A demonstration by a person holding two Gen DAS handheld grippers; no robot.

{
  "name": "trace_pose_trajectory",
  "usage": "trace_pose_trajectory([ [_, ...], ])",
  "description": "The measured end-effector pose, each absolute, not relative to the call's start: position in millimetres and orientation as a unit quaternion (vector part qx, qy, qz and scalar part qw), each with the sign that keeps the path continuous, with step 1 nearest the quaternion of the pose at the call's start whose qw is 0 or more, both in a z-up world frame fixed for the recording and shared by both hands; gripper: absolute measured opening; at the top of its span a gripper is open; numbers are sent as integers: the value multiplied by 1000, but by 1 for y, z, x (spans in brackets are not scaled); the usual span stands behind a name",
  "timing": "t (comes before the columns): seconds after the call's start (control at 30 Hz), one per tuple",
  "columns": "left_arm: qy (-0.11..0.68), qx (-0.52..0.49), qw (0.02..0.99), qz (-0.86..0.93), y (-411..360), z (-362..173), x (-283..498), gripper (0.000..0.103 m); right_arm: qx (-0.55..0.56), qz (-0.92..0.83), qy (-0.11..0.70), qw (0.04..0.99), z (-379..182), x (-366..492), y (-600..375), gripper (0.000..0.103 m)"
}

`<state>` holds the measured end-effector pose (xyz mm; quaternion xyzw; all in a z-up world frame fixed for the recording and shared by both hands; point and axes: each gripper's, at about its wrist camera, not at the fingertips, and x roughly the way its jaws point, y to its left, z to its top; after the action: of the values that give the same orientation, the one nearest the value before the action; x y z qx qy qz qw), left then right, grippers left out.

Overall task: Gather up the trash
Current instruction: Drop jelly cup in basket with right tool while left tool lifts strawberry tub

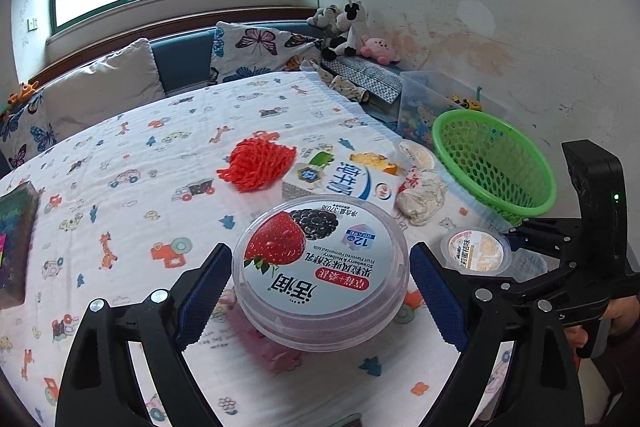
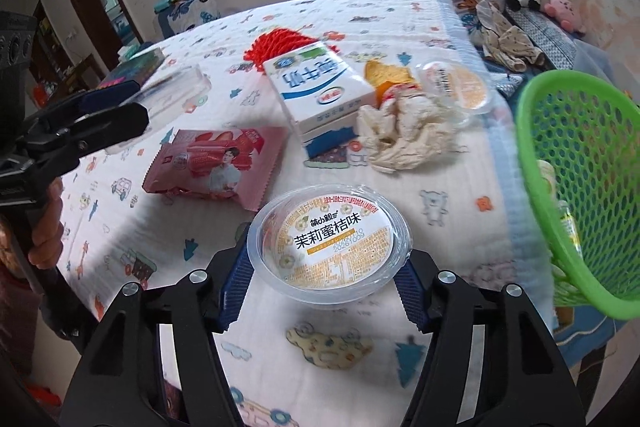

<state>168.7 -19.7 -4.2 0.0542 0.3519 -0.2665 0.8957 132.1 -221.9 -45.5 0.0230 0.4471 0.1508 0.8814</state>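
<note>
Between the blue pads of the left gripper [image 1: 320, 291], seen from the left wrist camera, a round strawberry yogurt tub [image 1: 320, 267] is being held clear of the patterned tablecloth [image 1: 120, 155], the jaws spread wide and pressed to its sides. Beyond it, a red foam net [image 1: 256, 163], a milk carton [image 1: 340, 183], a crumpled tissue [image 1: 422, 197] and an orange peel [image 1: 374, 161] are being left lying on the cloth, with a green basket [image 1: 496, 163] standing at the table's right edge. At the right of this view the right gripper [image 1: 510, 247] is being seen side-on, a small jelly cup [image 1: 476, 253] at its tips. Over on the right wrist camera, that same jelly cup [image 2: 330, 243] is being clasped between the right gripper [image 2: 328, 283] pads, the jaws about half spread and pressing on its clear rim. A pink snack wrapper [image 2: 216, 163] is being seen just behind and to the left, the milk carton [image 2: 320, 87] and tissue [image 2: 400, 131] farther back, a second jelly cup [image 2: 460, 83] beside the peel [image 2: 386, 73]. The green basket [image 2: 580, 179] is being shown close at the right, apart from the cup. At the far left, the left gripper [image 2: 132, 103] is being glimpsed with the clear tub [image 2: 176, 87] between its fingers.
</note>
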Motion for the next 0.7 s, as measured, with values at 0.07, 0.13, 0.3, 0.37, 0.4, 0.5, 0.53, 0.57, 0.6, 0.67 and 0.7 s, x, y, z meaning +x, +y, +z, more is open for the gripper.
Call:
trace_pose_trajectory([
  [0.07, 349, 57, 895, -272, -27, -2, 168, 87, 26, 142, 443, 885, -41, 129, -231, 63],
  [0.13, 349, 56, 893, -279, -34, 0, 168, 87, 33, 131, 438, 889, -36, 128, -244, 63],
  [0.3, 346, 60, 888, -297, -57, 4, 167, 87, 52, 85, 425, 900, -24, 131, -291, 63],
  [0.37, 345, 63, 886, -303, -67, 6, 167, 87, 57, 60, 420, 904, -19, 133, -314, 63],
  [0.4, 344, 63, 885, -307, -71, 7, 168, 87, 57, 45, 419, 905, -18, 134, -326, 64],
  [0.5, 343, 65, 882, -316, -86, 10, 168, 87, 63, 14, 420, 905, -17, 139, -355, 64],
  [0.53, 343, 65, 881, -318, -90, 10, 168, 87, 66, -3, 420, 905, -17, 140, -369, 64],
  [0.57, 343, 65, 880, -321, -96, 11, 169, 87, 68, -11, 421, 904, -19, 141, -377, 64],
  [0.6, 342, 66, 880, -323, -100, 12, 169, 87, 71, -20, 423, 903, -20, 142, -386, 64],
  [0.67, 341, 69, 879, -327, -110, 14, 171, 87, 75, -37, 425, 901, -22, 144, -404, 65],
  [0.7, 341, 71, 878, -328, -114, 15, 172, 87, 77, -42, 426, 900, -24, 145, -411, 65],
])
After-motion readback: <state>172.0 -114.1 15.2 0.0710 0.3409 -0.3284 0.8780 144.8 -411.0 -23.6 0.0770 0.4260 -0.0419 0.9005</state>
